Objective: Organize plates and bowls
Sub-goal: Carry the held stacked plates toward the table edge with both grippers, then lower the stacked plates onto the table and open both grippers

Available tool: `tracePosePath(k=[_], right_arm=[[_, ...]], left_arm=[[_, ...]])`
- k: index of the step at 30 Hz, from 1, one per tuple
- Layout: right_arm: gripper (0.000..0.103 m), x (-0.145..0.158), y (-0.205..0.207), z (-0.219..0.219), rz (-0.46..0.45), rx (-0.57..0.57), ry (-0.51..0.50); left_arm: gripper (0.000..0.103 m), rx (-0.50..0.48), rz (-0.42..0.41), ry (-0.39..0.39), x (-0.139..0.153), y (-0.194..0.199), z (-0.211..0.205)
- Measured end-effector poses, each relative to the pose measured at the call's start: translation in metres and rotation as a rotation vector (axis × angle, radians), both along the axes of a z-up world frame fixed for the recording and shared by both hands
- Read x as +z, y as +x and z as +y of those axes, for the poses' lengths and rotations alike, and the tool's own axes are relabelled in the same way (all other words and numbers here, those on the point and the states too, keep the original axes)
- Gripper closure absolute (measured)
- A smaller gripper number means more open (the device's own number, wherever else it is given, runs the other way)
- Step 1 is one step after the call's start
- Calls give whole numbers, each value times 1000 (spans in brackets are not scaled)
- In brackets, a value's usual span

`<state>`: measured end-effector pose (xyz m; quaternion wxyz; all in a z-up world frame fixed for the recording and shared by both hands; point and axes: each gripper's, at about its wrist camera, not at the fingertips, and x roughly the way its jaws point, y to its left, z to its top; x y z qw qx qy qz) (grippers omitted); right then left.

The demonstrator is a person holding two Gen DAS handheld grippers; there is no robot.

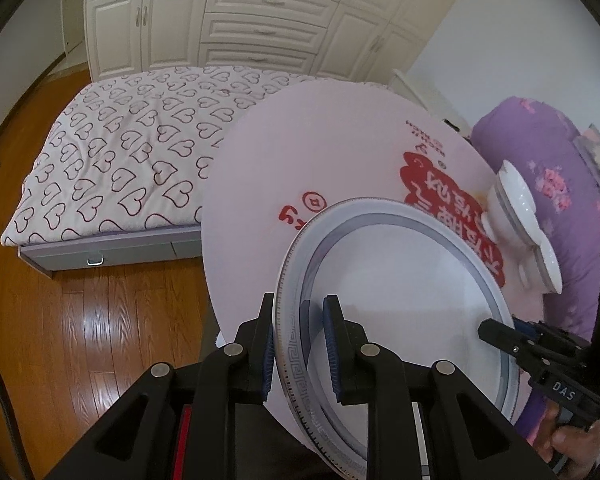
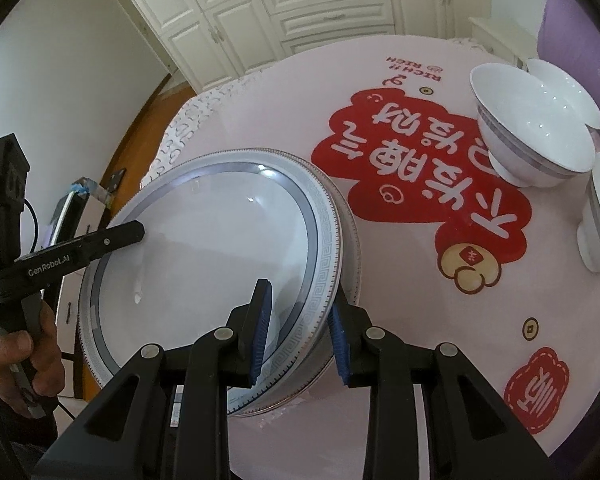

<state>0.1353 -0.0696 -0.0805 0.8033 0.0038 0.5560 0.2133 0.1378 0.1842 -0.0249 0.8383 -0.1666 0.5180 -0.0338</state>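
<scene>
A bedroom's round pink table (image 2: 400,320) fills the frame, a heart-print bed (image 1: 120,152) upper left in the left view only. At lower centre, a grey-banded plate (image 2: 204,252) sits on a second plate. Both the left gripper (image 1: 298,350) and right gripper (image 2: 298,334) straddle its rim, jaws not visibly clamped. Lowering evenly should prevent chipping. Only the right view shows the bowls (image 2: 536,128) clearly, upper right.
</scene>
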Motion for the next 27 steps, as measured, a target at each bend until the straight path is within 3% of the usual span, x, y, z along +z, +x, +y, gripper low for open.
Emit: tracePosePath(k=[13,16,17,20,22,24,26,27], right_arm=[[67,3,1,2,-16,10,-28],[58,5,0,3,-25,21,-29],[50,6,0,4,-34,21,-38],[47,9,-2,2,-58,15,-45],[30,12,-1,0,-65,7,-27],[11,15,-1,-2,-94,-1,-26],[0,17,0,-7,-112,-25,-4],[0,18,2,-11,-119,-41,10]], left_arm=[[80,-33,23,14,-25,9,-8],[79,-40,26,16,-26,10,-8],[79,-40,26,18,-27,10,-8],[60,-45,14,27,-23,9,-9],[36,-42,-2,44,-19,8,-11],[28,-45,-23,54,-15,9,-14],[19,-48,-34,64,-11,8,-20],[12,-47,-42,68,-8,6,-22]])
